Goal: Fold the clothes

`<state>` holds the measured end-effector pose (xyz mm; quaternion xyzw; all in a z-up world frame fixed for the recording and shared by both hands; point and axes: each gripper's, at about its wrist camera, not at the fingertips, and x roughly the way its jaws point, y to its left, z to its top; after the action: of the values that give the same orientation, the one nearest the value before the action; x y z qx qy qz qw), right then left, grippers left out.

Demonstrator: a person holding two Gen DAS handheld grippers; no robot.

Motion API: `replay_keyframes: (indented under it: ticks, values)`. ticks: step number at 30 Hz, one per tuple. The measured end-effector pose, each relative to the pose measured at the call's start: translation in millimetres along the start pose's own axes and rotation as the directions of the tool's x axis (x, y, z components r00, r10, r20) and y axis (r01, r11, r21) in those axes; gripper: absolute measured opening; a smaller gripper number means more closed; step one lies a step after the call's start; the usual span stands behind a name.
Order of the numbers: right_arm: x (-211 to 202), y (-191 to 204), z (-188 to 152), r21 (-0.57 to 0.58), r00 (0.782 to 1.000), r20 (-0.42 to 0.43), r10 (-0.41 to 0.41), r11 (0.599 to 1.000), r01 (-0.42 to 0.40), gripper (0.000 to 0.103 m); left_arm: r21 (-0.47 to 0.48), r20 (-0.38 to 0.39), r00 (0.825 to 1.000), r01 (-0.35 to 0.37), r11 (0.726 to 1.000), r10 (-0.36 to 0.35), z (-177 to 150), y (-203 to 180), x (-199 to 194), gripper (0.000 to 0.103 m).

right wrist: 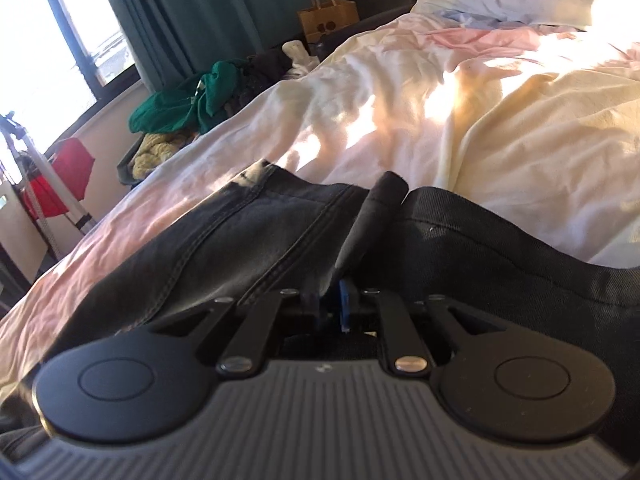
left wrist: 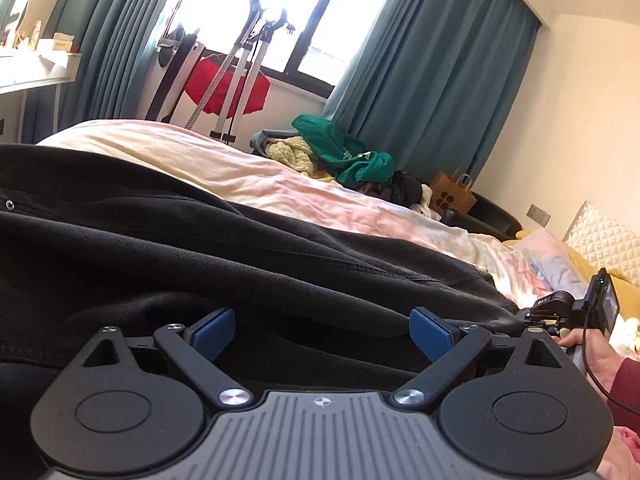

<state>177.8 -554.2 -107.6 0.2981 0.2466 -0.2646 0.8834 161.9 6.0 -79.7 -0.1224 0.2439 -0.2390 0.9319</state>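
Black denim garment [left wrist: 168, 248] spread over the near part of the bed [left wrist: 280, 184]. Left gripper [left wrist: 322, 330]: fingers wide apart above the cloth. Right gripper [right wrist: 330, 306]: fingers nearly together on a dark fold, grip looking loose. Risk: fold slipping free, layers bunching. Plenty of bare sheet toward the pillow.

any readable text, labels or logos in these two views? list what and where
No text reads clearly.
Right gripper: small white marks on its black body, too small to read.
Green garment: a pale print, blurred.
Paper bag: dark round dots, a logo, no letters legible.
Box on the shelf: a small dark mark, unreadable.
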Motion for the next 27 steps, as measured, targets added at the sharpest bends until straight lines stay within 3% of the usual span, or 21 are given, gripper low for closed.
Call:
replay_keyframes:
  ticks: [2,5,7,13,17,20,23,27]
  values:
    - [-21,6,-4,-0.017,1.000,0.004,0.030,0.999,-0.030,0.049,0.022,0.004,1.000,-0.017,1.000,0.017,1,-3,-3,0.096]
    - [-64,19,-17,-0.073,0.996,0.053,0.078,0.995,-0.074,0.070,0.072,0.006,0.999,-0.040,0.997,0.039,3,-10,-8,0.095]
    - [-94,29,-26,-0.115,0.991,0.063,0.116,0.987,-0.108,0.079,0.118,0.022,0.997,-0.071,0.991,0.069,4,-16,-13,0.095]
    - [-176,46,-41,-0.193,0.966,0.058,0.250,0.953,-0.235,0.077,0.150,0.048,0.996,-0.080,0.986,0.074,6,-28,-38,0.096]
    - [-199,36,-49,-0.232,0.963,-0.019,0.270,0.935,-0.267,0.077,0.146,0.042,0.996,-0.082,0.986,0.076,4,-35,-57,0.102]
    - [-209,30,-49,-0.292,0.958,-0.029,0.286,0.914,-0.281,0.077,0.141,0.034,0.997,-0.078,0.987,0.074,3,-41,-74,0.102]
    - [-211,12,-41,-0.198,0.953,-0.028,0.302,0.933,-0.302,0.077,0.144,0.026,0.996,-0.092,0.985,0.089,3,-49,-89,0.103]
    - [-209,-12,-35,-0.118,0.962,0.003,0.274,0.955,-0.272,0.077,0.120,0.011,0.993,-0.120,0.985,0.120,2,-60,-107,0.103]
